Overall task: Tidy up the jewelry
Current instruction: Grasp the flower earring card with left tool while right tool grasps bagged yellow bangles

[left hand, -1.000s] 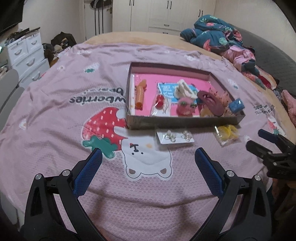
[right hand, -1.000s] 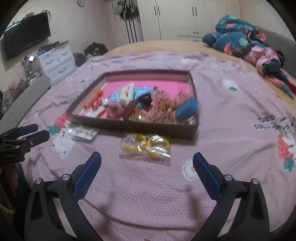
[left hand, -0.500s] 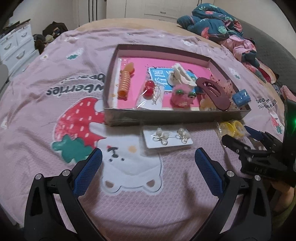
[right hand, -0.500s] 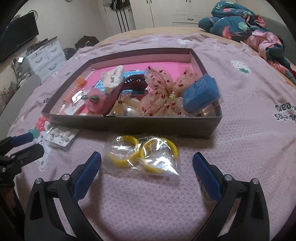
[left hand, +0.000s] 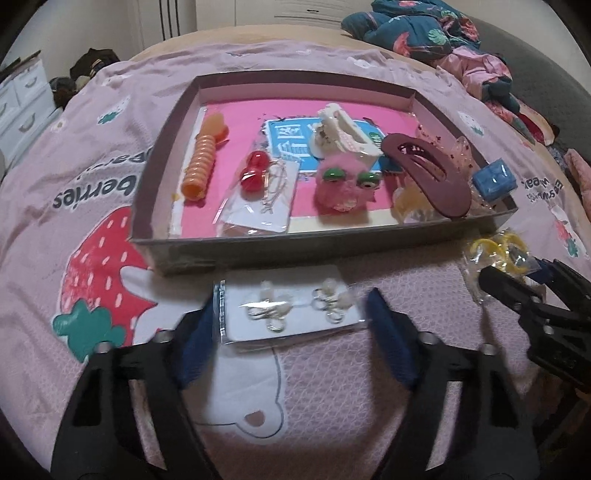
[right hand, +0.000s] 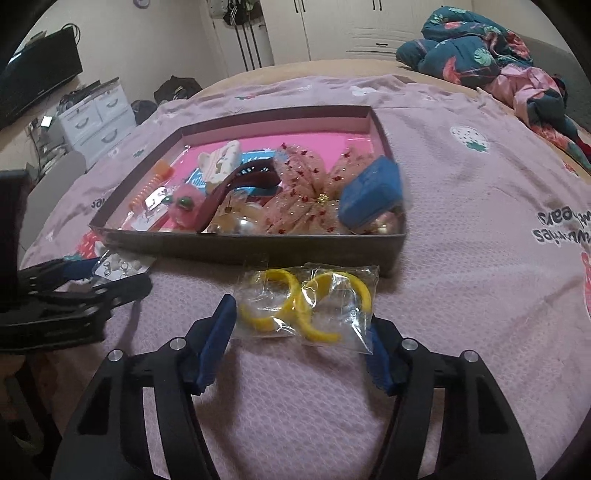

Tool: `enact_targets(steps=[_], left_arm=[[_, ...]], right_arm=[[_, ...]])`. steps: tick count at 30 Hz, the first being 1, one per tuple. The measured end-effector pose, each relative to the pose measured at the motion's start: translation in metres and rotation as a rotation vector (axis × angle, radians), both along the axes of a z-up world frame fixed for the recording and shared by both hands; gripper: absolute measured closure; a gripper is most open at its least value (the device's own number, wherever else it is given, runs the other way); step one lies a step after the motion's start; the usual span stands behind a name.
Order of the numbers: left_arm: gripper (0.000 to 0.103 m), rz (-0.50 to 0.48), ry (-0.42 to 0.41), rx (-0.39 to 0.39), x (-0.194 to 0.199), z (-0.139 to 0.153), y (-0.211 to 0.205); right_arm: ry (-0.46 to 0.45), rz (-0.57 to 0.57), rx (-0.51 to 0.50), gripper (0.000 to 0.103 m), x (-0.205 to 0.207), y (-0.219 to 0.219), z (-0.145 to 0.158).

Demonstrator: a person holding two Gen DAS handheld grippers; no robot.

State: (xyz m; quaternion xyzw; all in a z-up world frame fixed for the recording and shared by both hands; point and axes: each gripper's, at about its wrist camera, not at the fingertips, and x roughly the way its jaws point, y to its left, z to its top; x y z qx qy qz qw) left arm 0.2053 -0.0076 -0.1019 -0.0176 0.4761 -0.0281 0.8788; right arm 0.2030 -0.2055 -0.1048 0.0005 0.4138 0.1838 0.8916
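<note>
The shallow tray (left hand: 325,242) served as reference. Just outside its near wall lay two packets: an earring card (left hand: 291,308) in a clear sleeve and a bag of yellow hoops (right hand: 306,304).

The left gripper (left hand: 291,325) had just been closing, its pads flanking the card's short edges; contact could not be confirmed. The right gripper (right hand: 301,328) had likewise been closing about the bag, pads at its sides, not visibly pressing.

Both packets appeared light, thin and slippery. The card looked stiff enough to pinch by its edges. The bag was soft and crinkly, best taken across the film.

Everything rested on a yielding pink strawberry-print bedspread (right hand: 480,229). Beyond the tray stood white wardrobes (right hand: 332,29).
</note>
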Motion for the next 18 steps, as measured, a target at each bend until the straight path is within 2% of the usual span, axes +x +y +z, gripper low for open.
enact_targets(steps=[4,5,14,18], left_arm=[[0.039,-0.01,-0.009,-0.012,-0.002,0.002,0.001],[0.043,-0.008,-0.009,-0.027,-0.003,0.003,0.004],[0.043,-0.012,-0.046,-0.081,-0.033,0.021,0.016],[0.043,0.003,-0.089,-0.081,-0.047,0.037,0.026]], right_arm=[[-0.017,0.007,0.021,0.04,-0.009,-0.004,0.01],[-0.022,0.015,0.028,0.041,-0.012,-0.005,0.013],[-0.061,0.082,0.059,0.042,-0.035,-0.001,0.036],[-0.078,0.113,0.069,0.042,-0.042,0.005,0.045]])
